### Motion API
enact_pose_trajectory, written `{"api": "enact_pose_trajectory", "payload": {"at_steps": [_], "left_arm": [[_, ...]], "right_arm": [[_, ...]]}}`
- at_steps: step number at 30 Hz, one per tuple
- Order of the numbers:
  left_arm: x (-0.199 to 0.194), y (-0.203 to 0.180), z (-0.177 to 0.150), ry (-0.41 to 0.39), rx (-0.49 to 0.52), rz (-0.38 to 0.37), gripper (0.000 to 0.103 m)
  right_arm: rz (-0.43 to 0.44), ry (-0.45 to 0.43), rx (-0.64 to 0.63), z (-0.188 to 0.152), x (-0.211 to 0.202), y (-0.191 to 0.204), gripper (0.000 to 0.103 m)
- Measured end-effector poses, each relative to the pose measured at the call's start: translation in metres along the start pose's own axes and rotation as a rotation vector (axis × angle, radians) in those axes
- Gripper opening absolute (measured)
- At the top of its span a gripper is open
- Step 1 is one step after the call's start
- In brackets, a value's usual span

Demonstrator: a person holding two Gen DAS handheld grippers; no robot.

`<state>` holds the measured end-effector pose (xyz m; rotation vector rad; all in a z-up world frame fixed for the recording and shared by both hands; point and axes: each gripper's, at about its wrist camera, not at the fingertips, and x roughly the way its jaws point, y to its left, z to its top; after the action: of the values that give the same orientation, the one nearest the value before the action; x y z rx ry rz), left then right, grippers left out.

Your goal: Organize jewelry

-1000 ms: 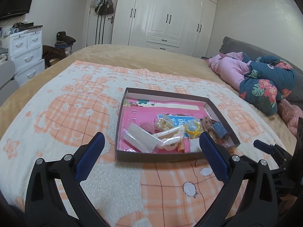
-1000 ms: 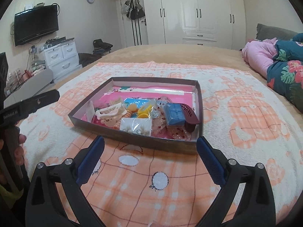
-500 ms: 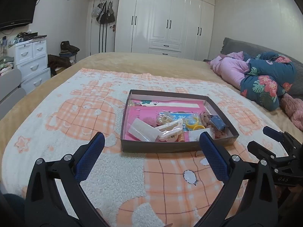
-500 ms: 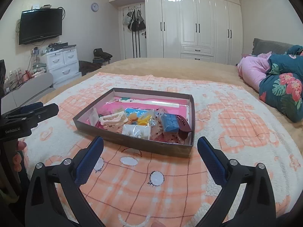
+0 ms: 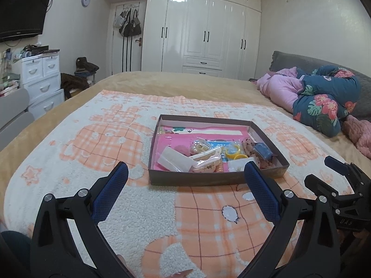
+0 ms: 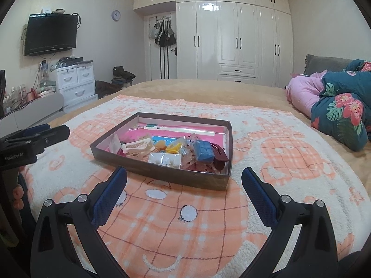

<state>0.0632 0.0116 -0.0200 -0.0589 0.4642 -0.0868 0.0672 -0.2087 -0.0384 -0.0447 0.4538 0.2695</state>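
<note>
Here, what is seen, from the tongs outward:

Left tongs: spread wide, nothing held or touched; the blue-padded fingers are raised over the blanket, short of the box. The lower arms are cut off by the frame edge.

Right tongs: likewise spread wide and holding nothing, set just before the box's near wall. In the left wrist view only part of them is seen at the right edge, edge-on.

Box: a shallow dark cardboard tray with a pink lining, laid on the blanket on the bed, ahead of both tongs and apart from them.

Jewelry: heaped in the near half of the box, much of it in clear packets; single pieces are hard to tell apart. A blue block, yellow rings and a white comb-like piece can be made out.

Blanket: white with orange checks.

Bedding: bundled at the right, partly cut off.
</note>
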Motion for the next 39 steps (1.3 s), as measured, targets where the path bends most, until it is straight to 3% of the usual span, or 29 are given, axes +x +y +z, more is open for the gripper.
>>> {"api": "enact_pose_trajectory", "payload": {"at_steps": [6,22,39], "left_arm": [[-0.005,0.001,-0.001,-0.021,-0.011,0.009,0.092],[-0.020,-0.002,-0.010,-0.099,-0.011,0.044,0.092],[-0.018,-0.006,-0.010,-0.121,0.007,0.038,0.092]], "right_arm": [[-0.015,-0.038,-0.008,-0.005,-0.010,0.002,0.096],[-0.080,-0.242,0.017,-0.005,-0.049,-0.002,0.097],[-0.090,-0.217,0.020,-0.008,-0.039,-0.004,0.097]]}}
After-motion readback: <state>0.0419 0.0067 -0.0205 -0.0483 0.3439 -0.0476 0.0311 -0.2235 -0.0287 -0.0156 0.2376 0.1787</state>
